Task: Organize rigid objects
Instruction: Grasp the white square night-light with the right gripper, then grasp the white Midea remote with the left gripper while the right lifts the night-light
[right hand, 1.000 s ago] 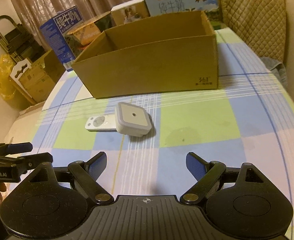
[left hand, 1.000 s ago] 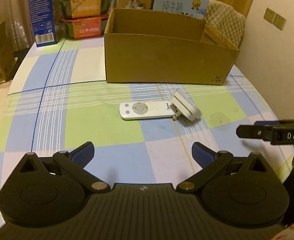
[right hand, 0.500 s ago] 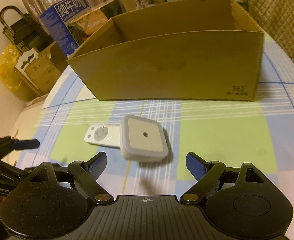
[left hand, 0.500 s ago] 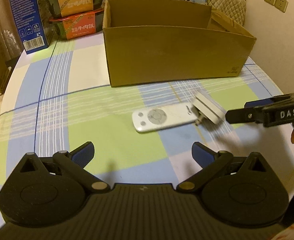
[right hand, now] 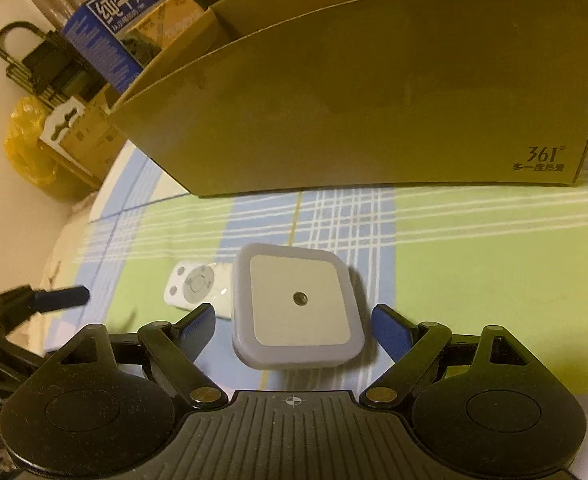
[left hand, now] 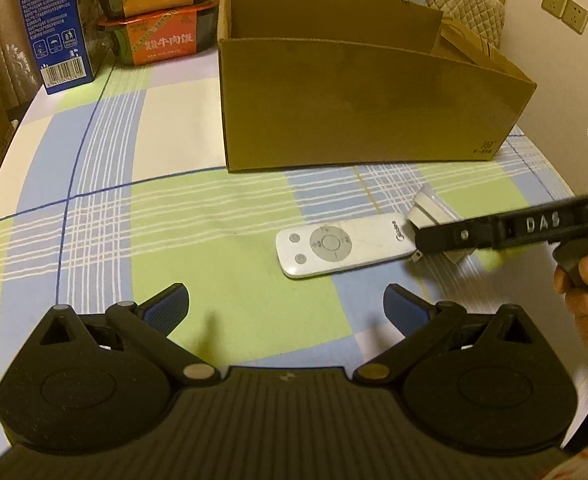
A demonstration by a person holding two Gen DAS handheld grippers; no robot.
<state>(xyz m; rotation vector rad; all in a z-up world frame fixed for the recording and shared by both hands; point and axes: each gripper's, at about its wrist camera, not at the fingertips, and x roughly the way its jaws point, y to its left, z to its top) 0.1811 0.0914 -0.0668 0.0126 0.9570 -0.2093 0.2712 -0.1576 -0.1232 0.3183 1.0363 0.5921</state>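
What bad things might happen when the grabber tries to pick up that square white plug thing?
1. The night light leans on the remote, so the open right gripper closing on it may nudge or drag the remote along.
2. Its rounded edges might slip from the blue pads, which are not touching it yet.
3. The cardboard box has tall walls close behind; a low lift might bump the wall.

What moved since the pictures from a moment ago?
The right claw came down toward the square night light, which now sits between its open pads, not yet pinched. The left claw edged nearer the white remote. The night light, the remote and the cardboard box stayed put.
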